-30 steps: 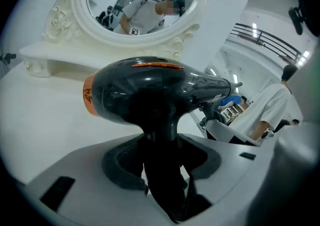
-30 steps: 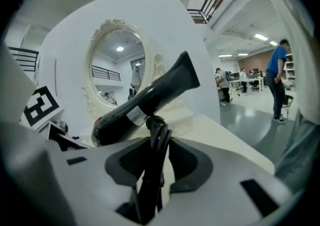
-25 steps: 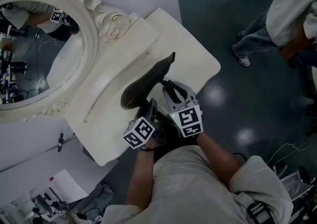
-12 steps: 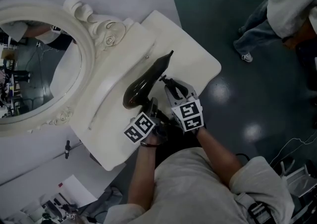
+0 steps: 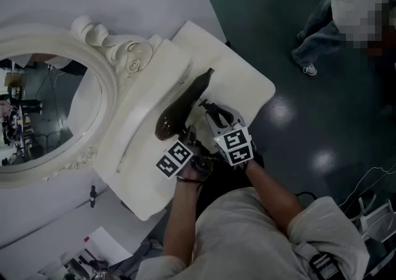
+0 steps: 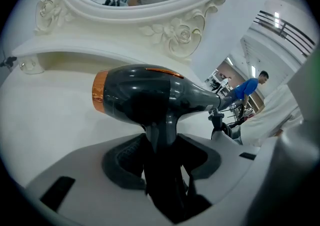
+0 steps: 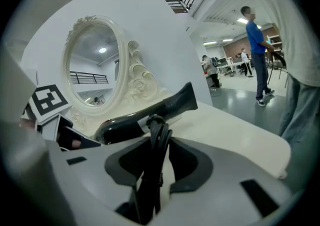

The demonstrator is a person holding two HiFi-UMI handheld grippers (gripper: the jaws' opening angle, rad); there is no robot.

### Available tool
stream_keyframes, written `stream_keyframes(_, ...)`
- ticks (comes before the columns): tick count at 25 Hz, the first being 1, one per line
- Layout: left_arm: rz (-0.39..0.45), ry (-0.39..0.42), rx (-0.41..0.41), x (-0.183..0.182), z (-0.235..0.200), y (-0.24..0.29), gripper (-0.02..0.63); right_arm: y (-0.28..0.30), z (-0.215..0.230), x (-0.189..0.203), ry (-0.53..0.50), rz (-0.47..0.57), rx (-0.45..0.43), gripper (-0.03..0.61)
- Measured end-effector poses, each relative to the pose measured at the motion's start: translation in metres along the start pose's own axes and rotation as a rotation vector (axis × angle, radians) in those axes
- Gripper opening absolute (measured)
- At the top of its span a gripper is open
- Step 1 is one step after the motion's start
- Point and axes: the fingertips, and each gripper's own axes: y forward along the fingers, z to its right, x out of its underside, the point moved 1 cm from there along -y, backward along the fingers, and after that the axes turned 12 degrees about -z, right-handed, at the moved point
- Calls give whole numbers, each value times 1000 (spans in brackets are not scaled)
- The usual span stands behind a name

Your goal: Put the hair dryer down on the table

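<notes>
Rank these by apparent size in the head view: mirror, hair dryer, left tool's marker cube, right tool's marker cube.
1. Mirror: largest by far.
2. Hair dryer.
3. Left tool's marker cube and right tool's marker cube: about alike, so unranked; both are probably nearer the camera than the dryer.

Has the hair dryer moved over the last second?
Yes. Against the white table, the hair dryer looks to have sunk closer to its top.

The hair dryer (image 6: 150,95) has a glossy dark plastic shell with a shiny copper-coloured ring (image 6: 99,99) at its 9 o'clock end. Its cord (image 7: 156,155) looks matt black. The table (image 5: 247,80) is smooth and white.
</notes>
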Motion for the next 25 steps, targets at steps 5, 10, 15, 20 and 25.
stream_keyframes(5, -17, 20, -17, -6, 7, 11, 192, 3, 4, -4, 11, 8, -12, 123)
stream_keyframes(10, -37, 8, -21, -3, 11, 16, 189, 1, 6, 2, 21, 5, -11, 124)
stream_keyframes(15, -30, -46, -11, -5, 12, 20, 187, 1, 18, -1, 32, 7, -1, 124)
stream_keyframes(20, -22, -63, -20, -9, 11, 24, 187, 3, 24, -5, 30, 7, 14, 124)
stream_keyframes(25, -24, -52, -23, -10, 9, 27, 187, 3, 23, -6, 22, 7, 27, 124)
